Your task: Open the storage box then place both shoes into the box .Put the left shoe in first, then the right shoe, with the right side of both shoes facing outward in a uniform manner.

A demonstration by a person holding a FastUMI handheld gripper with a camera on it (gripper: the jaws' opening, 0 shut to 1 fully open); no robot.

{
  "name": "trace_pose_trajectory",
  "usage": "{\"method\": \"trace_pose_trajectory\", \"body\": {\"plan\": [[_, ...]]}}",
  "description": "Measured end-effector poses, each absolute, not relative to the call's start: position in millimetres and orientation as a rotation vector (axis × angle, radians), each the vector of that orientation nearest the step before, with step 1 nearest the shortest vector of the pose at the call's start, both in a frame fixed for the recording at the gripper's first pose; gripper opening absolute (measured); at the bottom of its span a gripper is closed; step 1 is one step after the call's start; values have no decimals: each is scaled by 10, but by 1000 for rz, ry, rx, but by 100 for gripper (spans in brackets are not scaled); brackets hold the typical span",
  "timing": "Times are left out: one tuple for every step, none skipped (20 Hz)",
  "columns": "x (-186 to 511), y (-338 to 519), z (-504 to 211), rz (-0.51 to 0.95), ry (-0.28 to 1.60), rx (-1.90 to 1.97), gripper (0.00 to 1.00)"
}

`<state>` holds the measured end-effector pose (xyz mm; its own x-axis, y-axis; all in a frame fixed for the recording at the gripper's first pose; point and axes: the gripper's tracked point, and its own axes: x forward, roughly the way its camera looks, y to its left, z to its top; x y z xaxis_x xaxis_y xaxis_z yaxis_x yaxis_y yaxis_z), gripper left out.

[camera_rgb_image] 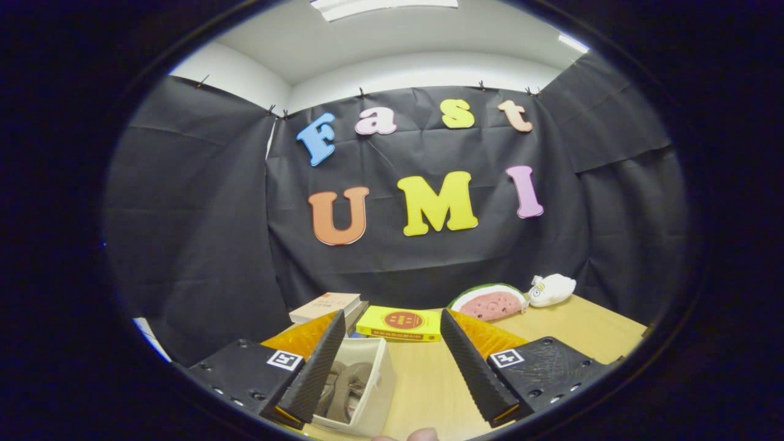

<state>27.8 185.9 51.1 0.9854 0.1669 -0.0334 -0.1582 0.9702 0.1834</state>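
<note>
Our gripper [392, 367] is spread wide and empty, with the open box [375, 392] just inside its left finger holding a soft, light shoe [343, 386] we judge best pinched at the collar.

The camera sits on the gripper [392, 367] and looks forward along its two fingers, which stand open and apart at the bottom of the view, holding nothing. It is low, close above the wooden table [429, 380], and tilted a little upward, so the booth's black wall and the white ceiling [398, 49] take most of the picture. The open storage box [361, 386] is very near, just beside the left finger. The books [401, 323] and soft toys [490, 301] lie further ahead, against the wall.
</note>
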Motion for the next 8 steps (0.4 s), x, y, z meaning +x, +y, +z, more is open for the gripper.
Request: {"method": "trace_pose_trajectory", "body": {"plan": [[300, 1842, 522, 158, 40, 171, 95], [336, 1854, 494, 159, 44, 168, 95], [356, 1909, 450, 170, 57, 174, 95], [371, 1940, 415, 176, 68, 179, 95], [402, 1933, 400, 175, 74, 180, 95], [418, 1936, 393, 174, 76, 185, 95], [436, 1946, 405, 175, 76, 190, 95], [447, 1976, 402, 177, 73, 197, 95]]}}
